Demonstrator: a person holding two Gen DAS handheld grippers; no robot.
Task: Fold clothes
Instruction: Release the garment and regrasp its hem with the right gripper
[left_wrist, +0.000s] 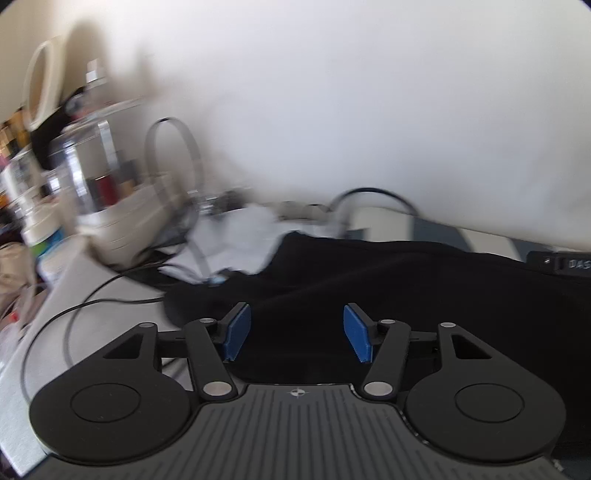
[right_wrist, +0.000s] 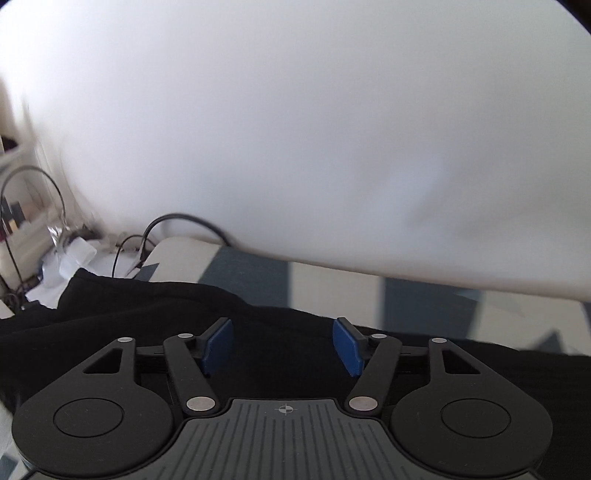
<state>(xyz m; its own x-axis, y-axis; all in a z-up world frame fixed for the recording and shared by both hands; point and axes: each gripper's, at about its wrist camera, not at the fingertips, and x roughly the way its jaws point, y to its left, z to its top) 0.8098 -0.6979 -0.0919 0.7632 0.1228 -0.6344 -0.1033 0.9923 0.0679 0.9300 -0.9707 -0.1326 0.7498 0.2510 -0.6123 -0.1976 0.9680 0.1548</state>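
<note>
A black garment (left_wrist: 406, 288) lies crumpled on a surface covered in a grey-and-cream patterned cloth (right_wrist: 332, 284), and both the left gripper (left_wrist: 295, 332) and the right gripper (right_wrist: 282, 347) hover over it with blue pads spread wide, holding nothing. Only the left wrist view shows the blurred clutter of containers (left_wrist: 74, 177), a thin black cable (left_wrist: 74, 314) and white cloth (left_wrist: 236, 240) crowding the garment's left edge.
</note>
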